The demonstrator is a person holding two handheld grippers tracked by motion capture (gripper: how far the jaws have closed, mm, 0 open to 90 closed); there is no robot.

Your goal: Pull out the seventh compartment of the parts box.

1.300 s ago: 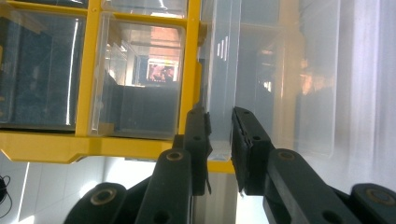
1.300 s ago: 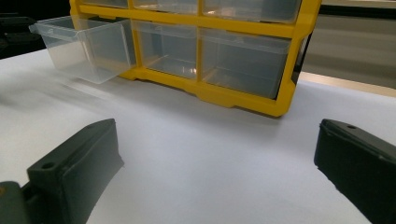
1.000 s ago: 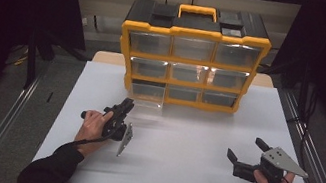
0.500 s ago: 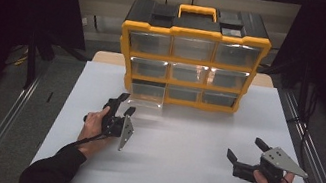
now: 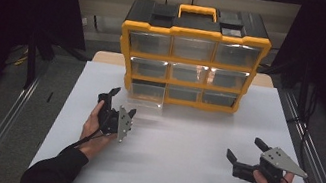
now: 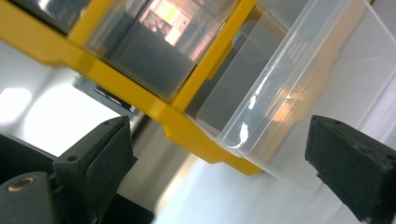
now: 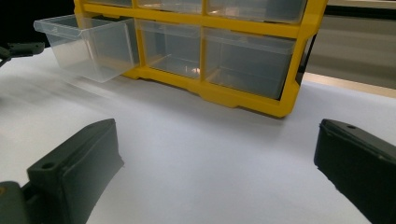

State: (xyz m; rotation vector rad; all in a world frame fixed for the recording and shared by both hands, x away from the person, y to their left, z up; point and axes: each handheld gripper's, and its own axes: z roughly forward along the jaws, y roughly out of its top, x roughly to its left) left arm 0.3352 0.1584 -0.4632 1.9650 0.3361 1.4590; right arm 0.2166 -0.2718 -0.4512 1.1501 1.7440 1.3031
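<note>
Your left gripper (image 5: 117, 103) has its fingers (image 6: 95, 163) spread wide, empty, just short of the clear drawer (image 5: 145, 100) pulled out of the yellow organizer's (image 5: 191, 63) bottom-left slot. Your right gripper (image 5: 245, 152) rests wide open, well apart, low over the white counter (image 5: 177, 170).

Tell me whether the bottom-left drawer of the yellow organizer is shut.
No. The clear drawer sticks out from the yellow organizer over the table.
</note>
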